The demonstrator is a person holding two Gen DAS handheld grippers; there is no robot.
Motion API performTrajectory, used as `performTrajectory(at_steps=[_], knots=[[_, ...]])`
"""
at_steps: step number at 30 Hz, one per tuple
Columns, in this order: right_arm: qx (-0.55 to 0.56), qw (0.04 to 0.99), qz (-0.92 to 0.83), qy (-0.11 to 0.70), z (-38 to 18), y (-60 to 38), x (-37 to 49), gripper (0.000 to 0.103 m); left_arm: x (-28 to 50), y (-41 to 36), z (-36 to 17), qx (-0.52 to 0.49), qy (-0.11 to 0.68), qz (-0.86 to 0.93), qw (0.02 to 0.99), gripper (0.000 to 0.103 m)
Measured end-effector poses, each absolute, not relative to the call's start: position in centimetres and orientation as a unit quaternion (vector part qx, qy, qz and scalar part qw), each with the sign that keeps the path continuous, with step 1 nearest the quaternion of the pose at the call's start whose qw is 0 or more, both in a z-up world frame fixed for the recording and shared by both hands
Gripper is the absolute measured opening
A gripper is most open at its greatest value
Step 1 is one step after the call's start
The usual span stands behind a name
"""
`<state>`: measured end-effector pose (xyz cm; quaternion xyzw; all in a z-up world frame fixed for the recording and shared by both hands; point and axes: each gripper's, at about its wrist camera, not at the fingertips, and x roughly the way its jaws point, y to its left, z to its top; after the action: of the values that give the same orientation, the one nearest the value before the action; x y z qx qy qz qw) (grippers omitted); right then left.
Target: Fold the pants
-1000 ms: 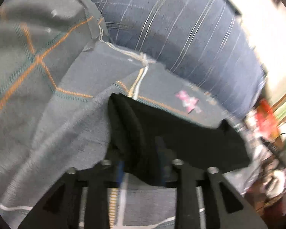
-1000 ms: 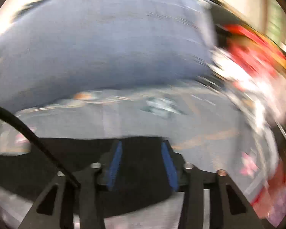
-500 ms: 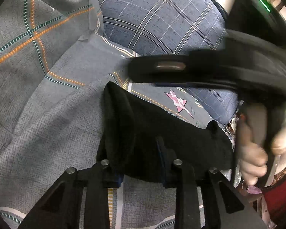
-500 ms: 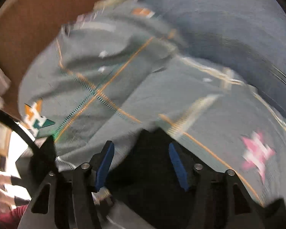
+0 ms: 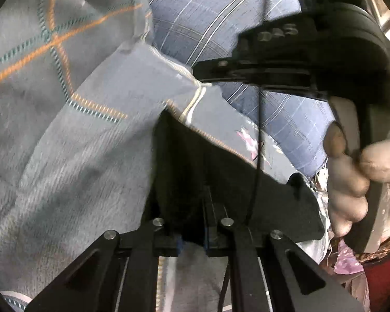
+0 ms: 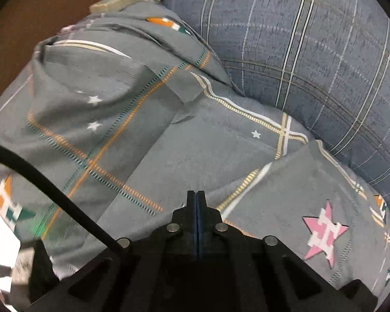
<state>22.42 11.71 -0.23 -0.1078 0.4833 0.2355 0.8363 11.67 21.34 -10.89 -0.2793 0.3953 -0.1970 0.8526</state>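
Note:
The black pants (image 5: 221, 182) lie folded on the grey patterned bedsheet (image 5: 78, 156) in the left wrist view. My left gripper (image 5: 192, 234) sits at their near edge, its jaws narrowly apart with black cloth between them. My right gripper (image 6: 197, 202) is shut with nothing in it and hovers over the bedsheet (image 6: 169, 143); the pants do not show in the right wrist view. The right gripper's body and the hand that holds it (image 5: 351, 176) cross the upper right of the left wrist view, above the pants.
A blue plaid pillow (image 6: 312, 52) lies at the back of the bed, also in the left wrist view (image 5: 221, 26). A brown headboard (image 6: 39, 13) stands at the far left. Clutter (image 5: 348, 262) shows past the bed's right edge.
My right gripper has let go of the pants, shut, and lifted up over the bed. My left gripper's jaws have closed in on the pants' near edge.

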Motion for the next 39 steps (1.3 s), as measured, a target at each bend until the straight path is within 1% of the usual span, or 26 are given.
performTrajectory(at_steps=[3,4,6,7,8,9,10,11,12,14,16,19,21,23,26,29,32,33,34,35,36,39], knots=[[-0.114,0.809,0.255,0.517,-2.7,14.6,23.3,0.001,11.2,22.0,-10.7,-0.282,0.391,-0.204,0.852,0.009],[-0.107,0.807,0.265,0.517,-2.9,14.6,23.1,0.001,11.0,22.2,-10.7,-0.285,0.39,-0.208,0.85,0.009],[-0.071,0.816,0.286,0.496,-1.6,13.2,22.4,0.004,10.7,22.8,-10.8,-0.302,0.389,-0.222,0.842,0.013],[-0.057,0.824,0.285,0.486,-0.7,12.2,21.9,0.014,10.6,23.3,-10.9,-0.313,0.386,-0.226,0.838,0.021],[-0.048,0.831,0.281,0.477,0.0,11.2,21.6,0.032,10.4,23.9,-10.9,-0.329,0.38,-0.227,0.834,0.026],[-0.04,0.842,0.274,0.463,0.8,9.3,20.9,0.041,10.2,24.5,-11.0,-0.34,0.374,-0.228,0.832,0.026],[-0.035,0.854,0.263,0.447,1.6,7.1,19.9,0.054,10.1,25.1,-11.0,-0.355,0.368,-0.23,0.828,0.027],[-0.033,0.864,0.252,0.435,2.1,4.8,19.0,0.058,9.8,25.8,-11.1,-0.372,0.361,-0.233,0.823,0.028],[-0.03,0.87,0.241,0.428,2.4,2.5,17.9,0.059,9.6,26.0,-11.2,-0.384,0.356,-0.235,0.819,0.03],[-0.017,0.88,0.218,0.422,2.6,-2.0,15.8,0.059,8.9,26.9,-11.2,-0.412,0.34,-0.236,0.812,0.038],[0.001,0.886,0.193,0.422,2.6,-6.8,13.0,0.059,8.5,27.2,-11.0,-0.424,0.331,-0.241,0.808,0.042],[0.038,0.895,0.144,0.42,1.0,-15.1,7.7,0.059,8.1,27.0,-11.4,-0.428,0.332,-0.249,0.803,0.047],[0.054,0.901,0.105,0.418,-0.2,-19.8,5.4,0.061,8.6,26.4,-11.8,-0.424,0.341,-0.246,0.802,0.047],[0.096,0.902,0.053,0.418,-1.3,-25.6,2.4,0.064,8.7,25.9,-11.9,-0.411,0.353,-0.236,0.807,0.047],[0.182,0.895,-0.02,0.407,-3.0,-34.5,-2.0,0.064,8.6,25.3,-11.7,-0.403,0.359,-0.236,0.808,0.047],[0.248,0.885,-0.063,0.389,-4.2,-41.0,-5.6,0.064,7.4,25.0,-11.6,-0.412,0.372,-0.23,0.799,0.047],[0.259,0.887,-0.078,0.375,-4.3,-44.1,-6.6,0.065,5.0,23.6,-10.7,-0.405,0.384,-0.225,0.799,0.047],[0.259,0.889,-0.075,0.371,-4.2,-44.8,-6.3,0.066,4.5,23.2,-10.5,-0.405,0.385,-0.224,0.798,0.047],[0.26,0.89,-0.07,0.369,-4.3,-45.3,-5.9,0.07,4.0,22.6,-10.1,-0.406,0.386,-0.225,0.797,0.047],[0.264,0.889,-0.064,0.368,-4.5,-45.2,-4.8,0.074,3.6,21.9,-9.7,-0.406,0.387,-0.228,0.796,0.047],[0.272,0.888,-0.057,0.367,-5.0,-45.5,-3.8,0.075,3.2,21.3,-9.3,-0.402,0.39,-0.231,0.796,0.047],[0.318,0.865,-0.044,0.386,-8.0,-46.0,0.3,0.075,2.5,18.9,-7.9,-0.373,0.396,-0.235,0.806,0.048]])
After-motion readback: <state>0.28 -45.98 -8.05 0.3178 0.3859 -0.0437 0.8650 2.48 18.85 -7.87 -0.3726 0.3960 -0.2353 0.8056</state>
